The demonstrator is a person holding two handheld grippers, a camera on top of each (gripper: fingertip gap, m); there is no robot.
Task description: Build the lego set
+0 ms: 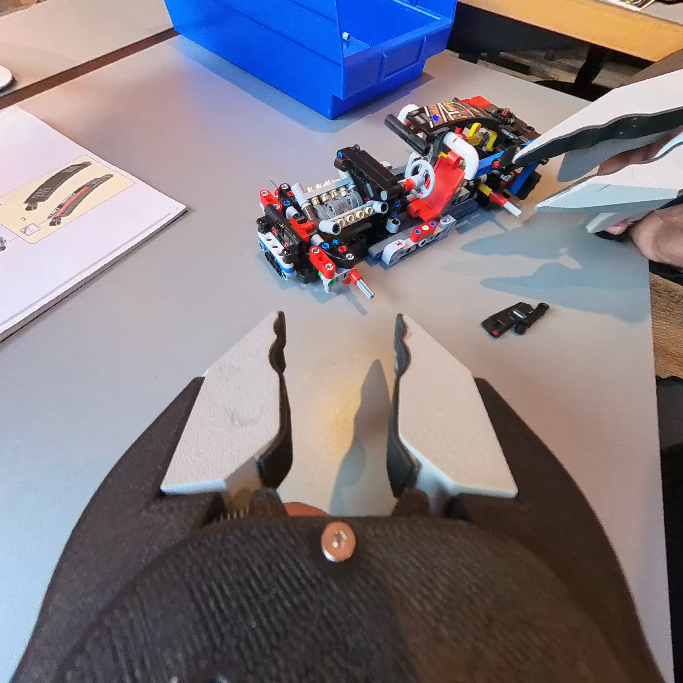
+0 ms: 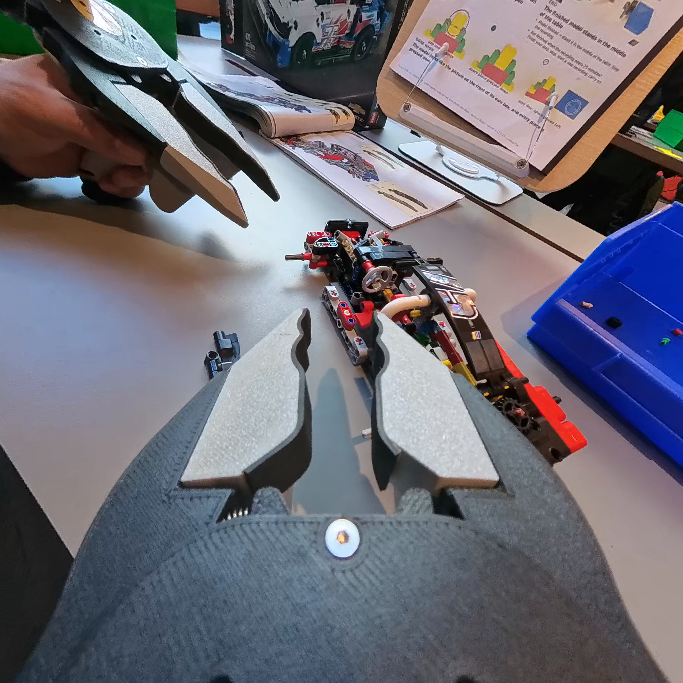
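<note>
A partly built lego car chassis (image 1: 388, 199), black, red, grey and blue with a white steering wheel, lies on the grey table (image 1: 184, 332). It also shows in the right wrist view (image 2: 391, 281). A small black loose assembly (image 1: 513, 319) lies on the table near it, also visible in the right wrist view (image 2: 223, 351). My left gripper (image 1: 340, 321) is open and empty, a short way in front of the car's front end. My right gripper (image 2: 343, 318) is open and empty at the car's rear side, with its right finger (image 2: 414, 388) over part of the car.
A blue bin (image 1: 332, 48) stands behind the car and holds a few small parts (image 2: 628, 332). An open instruction booklet (image 1: 74, 207) lies to the left. The set's box (image 2: 314, 37) and a sheet on a stand (image 2: 517, 55) are at the back.
</note>
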